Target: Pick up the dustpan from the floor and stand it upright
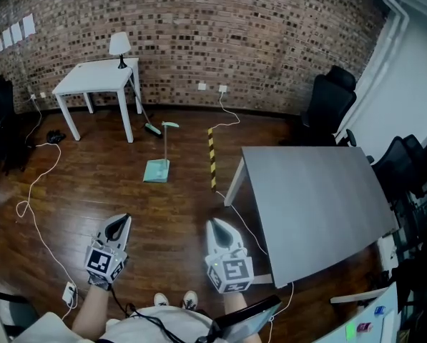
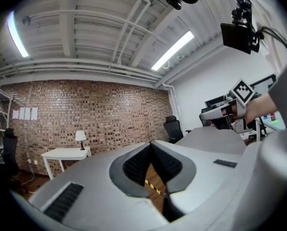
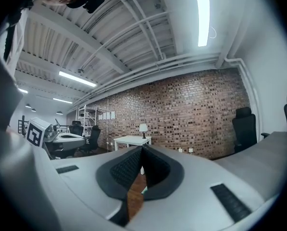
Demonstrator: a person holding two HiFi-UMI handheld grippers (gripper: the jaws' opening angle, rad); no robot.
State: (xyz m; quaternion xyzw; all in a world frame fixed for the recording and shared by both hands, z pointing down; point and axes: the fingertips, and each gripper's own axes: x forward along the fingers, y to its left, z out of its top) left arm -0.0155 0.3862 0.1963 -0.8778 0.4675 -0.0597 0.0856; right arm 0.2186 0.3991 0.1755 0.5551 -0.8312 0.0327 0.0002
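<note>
We are standing on a dark wooden floor in a brick-walled office. Nearest to us, both tools are pointing level and forward. The left gripper is clenched tight with nothing between its pads, and the right gripper is doing the same (each gripper view is showing only a thin slit of floor between the jaws). A grey table is sitting just to the right of the right gripper.

Further ahead, well apart from both tools, the teal dustpan is resting on the floor with its pan down. Its long handle is rising roughly upright, so we are judging it as looking stood up already. It is lying ahead between the two grippers, somewhat closer to the left one's line, so the left hand is looking like the nearer reach. A yellow-black strip is running along the floor to its right.

Beyond it, a broom is leaning by the white table at the brick wall.
</note>
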